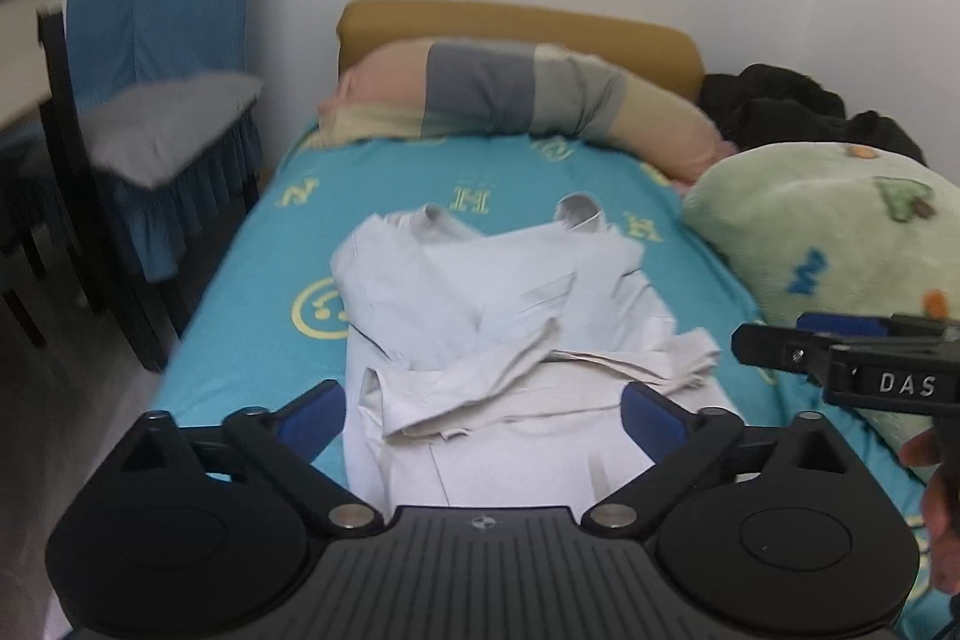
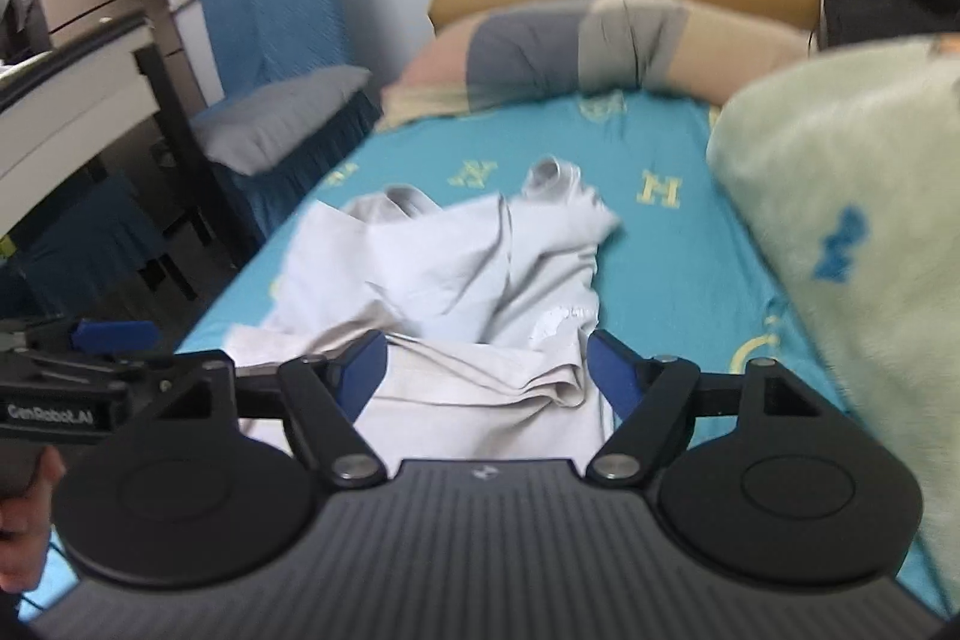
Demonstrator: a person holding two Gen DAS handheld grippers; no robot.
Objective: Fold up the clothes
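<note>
A pale grey garment is lying on the bed, rumpled and partly folded over itself, along the middle of the turquoise sheet. Its long axis is running from the near end of the bed toward the headboard, with two open cuffs or leg ends pointing at the headboard and a loose flap spreading toward the right edge of the bed.

The left gripper is hovering over the near end of the garment with its fingers standing wide apart; cloth is showing between them, but the pads are not pressing on it. The right gripper is likewise hanging over the near end, its fingers spread wide with bunched fabric lying between them, unclamped. In the left wrist view the right gripper is showing at the right edge of the bed.

A striped bolster is lying across the head of the bed, and a green plush blanket is piled along the right edge. A blue-covered chair is standing beside the left edge.
</note>
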